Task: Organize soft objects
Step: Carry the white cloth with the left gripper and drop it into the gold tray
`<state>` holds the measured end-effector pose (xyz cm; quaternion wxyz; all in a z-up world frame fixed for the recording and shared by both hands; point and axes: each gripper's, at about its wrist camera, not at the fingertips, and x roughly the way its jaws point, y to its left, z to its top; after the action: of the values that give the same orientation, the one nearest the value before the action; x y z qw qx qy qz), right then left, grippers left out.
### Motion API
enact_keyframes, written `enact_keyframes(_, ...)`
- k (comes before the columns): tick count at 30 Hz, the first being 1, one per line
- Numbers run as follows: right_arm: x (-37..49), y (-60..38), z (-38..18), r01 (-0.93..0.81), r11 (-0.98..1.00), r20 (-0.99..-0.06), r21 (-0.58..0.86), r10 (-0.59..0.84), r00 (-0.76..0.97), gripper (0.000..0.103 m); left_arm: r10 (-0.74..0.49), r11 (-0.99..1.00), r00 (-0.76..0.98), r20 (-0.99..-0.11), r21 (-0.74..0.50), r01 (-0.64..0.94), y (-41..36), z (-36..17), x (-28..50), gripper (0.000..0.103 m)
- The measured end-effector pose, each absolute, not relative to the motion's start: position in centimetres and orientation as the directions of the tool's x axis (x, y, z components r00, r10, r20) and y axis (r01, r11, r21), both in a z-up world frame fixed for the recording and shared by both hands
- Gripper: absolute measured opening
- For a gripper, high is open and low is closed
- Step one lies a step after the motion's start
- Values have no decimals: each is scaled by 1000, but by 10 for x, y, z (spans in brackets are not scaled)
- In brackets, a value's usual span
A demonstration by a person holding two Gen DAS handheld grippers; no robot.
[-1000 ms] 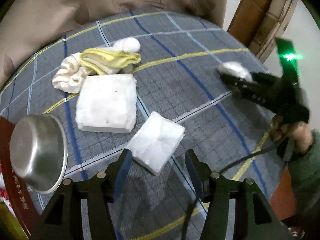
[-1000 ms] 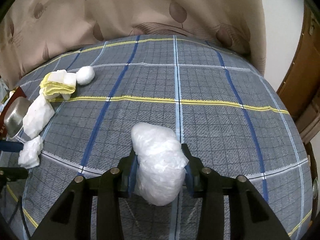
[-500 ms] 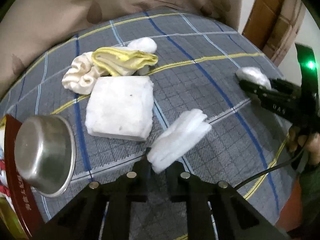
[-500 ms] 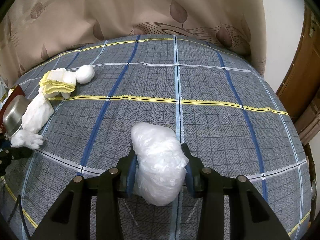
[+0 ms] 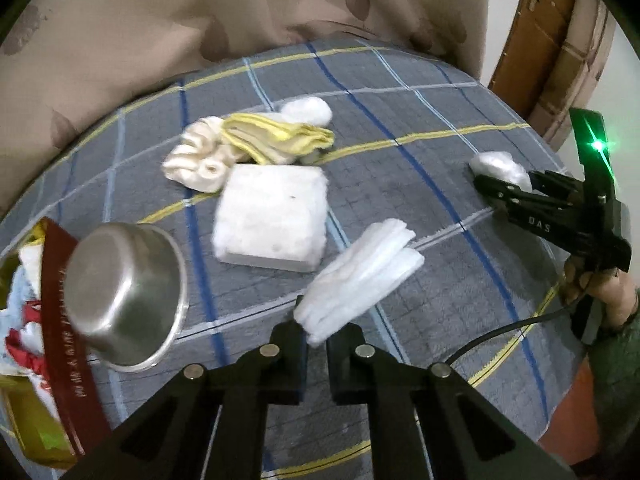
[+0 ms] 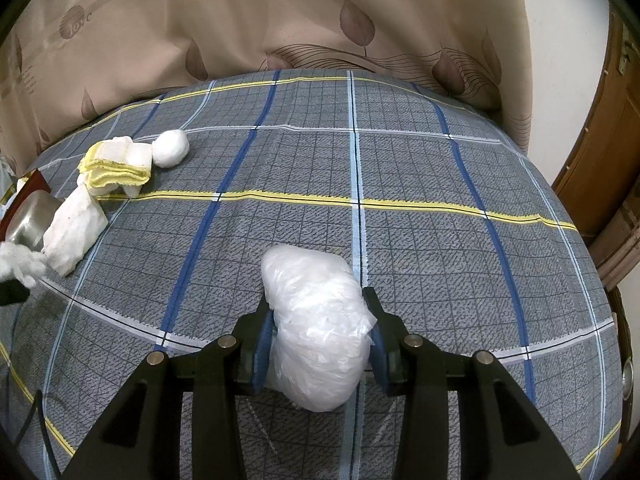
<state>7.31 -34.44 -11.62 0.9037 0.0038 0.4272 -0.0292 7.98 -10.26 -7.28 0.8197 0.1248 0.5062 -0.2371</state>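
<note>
Folded white pad pinched and raised off the bed since a second ago.

The folded white pad (image 5: 360,280), which lay flat between wide jaws, is now clamped at its near corner by the closed left hand-held gripper (image 5: 316,340) and hangs tilted toward 1 o'clock, just clear of the white foam block (image 5: 272,216) at 11 o'clock. As only a corner is held, the layers could fan apart or slip out if swung toward the steel bowl (image 5: 124,296) at 9 o'clock. The left hand-held gripper is pitched steeply downward. The right hand-held gripper (image 6: 318,340), also angled down over the bed (image 6: 440,168), is kept closed on a plastic-wrapped white bundle (image 6: 316,328).
</note>
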Motion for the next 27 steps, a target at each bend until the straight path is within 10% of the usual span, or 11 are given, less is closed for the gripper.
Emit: enact_keyframes(27,73,-344,-116,56,998,-773,-21,-52,632,39,-34,976,556,-831,93,199,47,-15,109,7)
